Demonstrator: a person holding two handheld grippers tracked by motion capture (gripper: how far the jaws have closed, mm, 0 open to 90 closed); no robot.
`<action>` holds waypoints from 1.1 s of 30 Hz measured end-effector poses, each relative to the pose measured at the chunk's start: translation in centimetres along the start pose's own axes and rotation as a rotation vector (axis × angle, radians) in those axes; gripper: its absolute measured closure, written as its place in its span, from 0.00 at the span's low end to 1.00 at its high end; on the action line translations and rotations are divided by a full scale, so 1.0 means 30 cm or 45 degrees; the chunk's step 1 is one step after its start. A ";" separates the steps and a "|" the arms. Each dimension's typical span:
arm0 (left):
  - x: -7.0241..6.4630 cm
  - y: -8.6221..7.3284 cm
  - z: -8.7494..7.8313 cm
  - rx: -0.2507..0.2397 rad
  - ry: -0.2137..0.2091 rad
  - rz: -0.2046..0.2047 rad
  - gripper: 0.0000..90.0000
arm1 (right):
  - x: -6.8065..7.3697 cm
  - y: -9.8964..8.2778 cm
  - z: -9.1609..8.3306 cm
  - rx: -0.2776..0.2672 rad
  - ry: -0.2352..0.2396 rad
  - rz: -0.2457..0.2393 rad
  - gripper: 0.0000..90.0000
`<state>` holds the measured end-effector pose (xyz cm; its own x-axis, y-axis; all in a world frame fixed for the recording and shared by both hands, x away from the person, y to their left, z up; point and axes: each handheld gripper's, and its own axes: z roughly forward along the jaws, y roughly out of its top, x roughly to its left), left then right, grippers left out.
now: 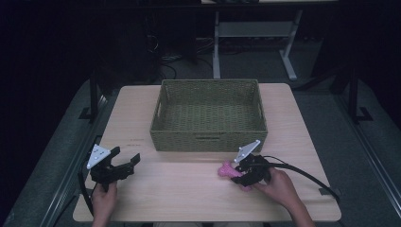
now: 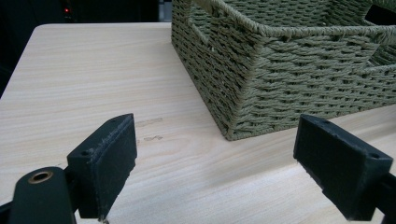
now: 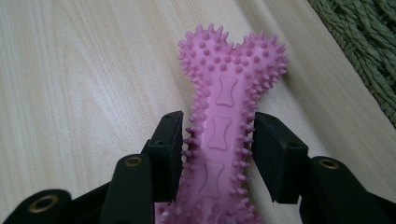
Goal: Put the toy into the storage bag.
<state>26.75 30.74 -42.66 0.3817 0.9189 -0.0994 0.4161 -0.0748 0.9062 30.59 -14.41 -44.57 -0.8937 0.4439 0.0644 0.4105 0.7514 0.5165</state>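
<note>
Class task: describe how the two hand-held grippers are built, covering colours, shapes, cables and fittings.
Both the left gripper and the right gripper are black, each topped by a grey three-cornered plate and trailing a black cable. Their jaws end in blocky rectangular black pads, with brass-coloured rings at the joints. No sleeves show on the forearms.

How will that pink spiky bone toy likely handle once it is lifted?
The pink bone toy looks like soft rubber, so it will probably flex slightly. Its nubs meet the right gripper pads, likely resisting slip. Held across its narrow middle, it may pivot a little.
</note>
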 end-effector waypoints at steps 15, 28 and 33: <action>0.003 0.000 -0.003 -0.001 0.002 0.000 0.14 | -0.006 0.006 0.002 0.010 0.013 0.001 0.62; 0.006 0.000 -0.005 -0.002 0.002 0.000 0.14 | -0.015 0.009 -0.006 0.028 0.025 -0.047 0.66; 0.006 0.001 -0.006 -0.005 0.005 -0.001 0.14 | -0.019 0.011 -0.018 0.011 0.039 -0.046 0.66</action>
<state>26.69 30.98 -42.59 0.3779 0.9206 -0.0983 0.4134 -0.0728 0.9076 31.14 -14.67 -43.97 -0.9130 0.4015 0.0721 0.3794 0.7709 0.5116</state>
